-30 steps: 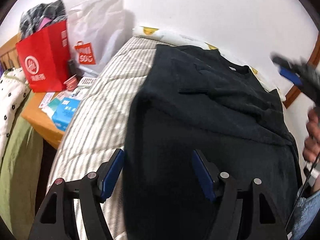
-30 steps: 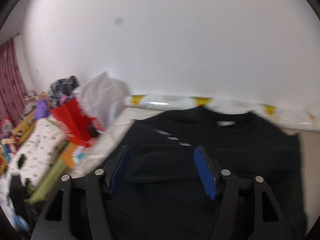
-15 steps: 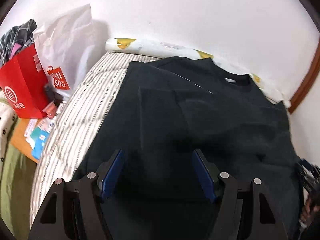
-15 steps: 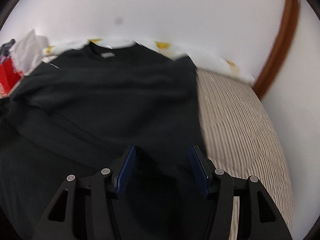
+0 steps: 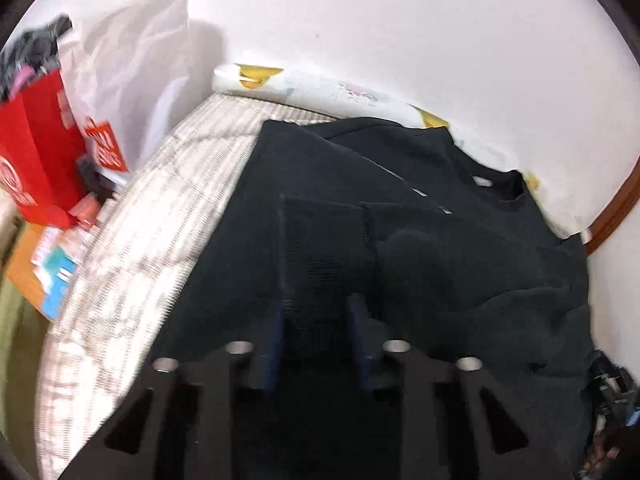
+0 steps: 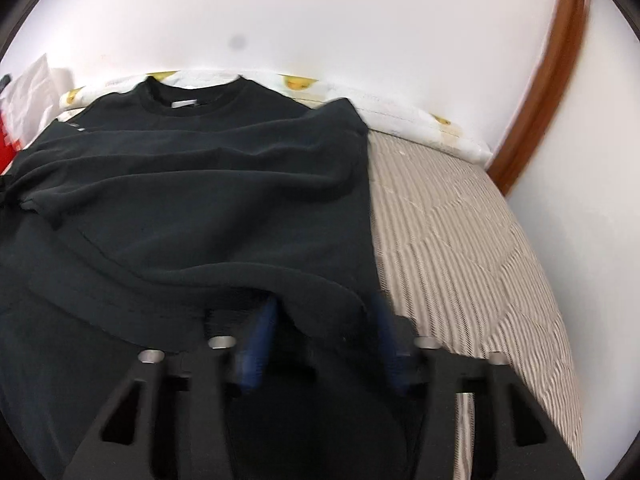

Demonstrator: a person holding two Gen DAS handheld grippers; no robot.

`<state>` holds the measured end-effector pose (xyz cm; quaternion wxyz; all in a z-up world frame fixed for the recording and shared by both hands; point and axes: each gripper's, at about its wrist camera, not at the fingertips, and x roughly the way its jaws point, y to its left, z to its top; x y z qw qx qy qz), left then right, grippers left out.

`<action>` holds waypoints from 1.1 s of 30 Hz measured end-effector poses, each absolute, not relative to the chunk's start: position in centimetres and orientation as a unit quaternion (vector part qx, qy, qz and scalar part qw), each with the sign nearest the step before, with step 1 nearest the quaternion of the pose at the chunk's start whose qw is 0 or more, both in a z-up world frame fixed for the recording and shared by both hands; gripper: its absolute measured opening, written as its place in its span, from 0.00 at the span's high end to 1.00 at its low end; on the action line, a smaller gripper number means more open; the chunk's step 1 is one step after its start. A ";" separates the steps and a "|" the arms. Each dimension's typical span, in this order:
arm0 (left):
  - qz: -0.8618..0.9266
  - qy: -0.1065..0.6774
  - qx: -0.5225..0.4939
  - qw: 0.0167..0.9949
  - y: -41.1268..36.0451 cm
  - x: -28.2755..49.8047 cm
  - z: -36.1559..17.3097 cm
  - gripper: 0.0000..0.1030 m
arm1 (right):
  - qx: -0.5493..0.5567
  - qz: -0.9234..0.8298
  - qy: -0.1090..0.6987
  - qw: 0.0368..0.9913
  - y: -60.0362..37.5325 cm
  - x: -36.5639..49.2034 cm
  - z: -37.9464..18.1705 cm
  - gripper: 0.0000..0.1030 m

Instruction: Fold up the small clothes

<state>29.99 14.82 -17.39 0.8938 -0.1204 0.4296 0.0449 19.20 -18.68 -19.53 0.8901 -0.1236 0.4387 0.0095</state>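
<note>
A black T-shirt [image 6: 192,184] lies on a striped bed [image 6: 460,248], sleeves folded in. The step looks like gripping its near hem; next, lift both corners together towards the collar. The left tool [image 5: 316,336] has just closed on the hem, nearly shut. The right tool [image 6: 324,340], just closing, straddles cloth; pad contact unclear.

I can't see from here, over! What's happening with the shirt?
Left gripper and right gripper jaws just closing, black cotton T-shirt between both. Shirt part-folded on striped quilted mattress. Nothing in the way.
</note>
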 end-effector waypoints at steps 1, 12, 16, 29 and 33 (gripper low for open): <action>0.045 0.429 -0.119 0.894 14.9 30.0 -17.1 0.90 | -0.134 0.010 0.430 0.893 -18.5 19.2 -19.3 0.79; 0.055 0.365 -0.119 0.922 17.2 25.7 -12.7 0.91 | -0.094 0.055 0.424 0.899 -20.1 17.2 -15.8 0.86; 0.063 0.395 -0.117 0.909 17.9 25.8 -15.0 0.91 | -0.078 0.069 0.390 0.915 -20.3 15.5 -14.5 0.75; 0.061 0.433 -0.117 0.892 17.3 24.1 -16.9 0.86 | -0.020 -0.031 0.458 0.888 -22.1 18.5 -18.0 0.63; 0.059 0.427 -0.096 0.897 16.3 22.9 -16.3 0.86 | 0.014 -0.026 0.461 0.887 -23.0 17.2 -17.0 0.58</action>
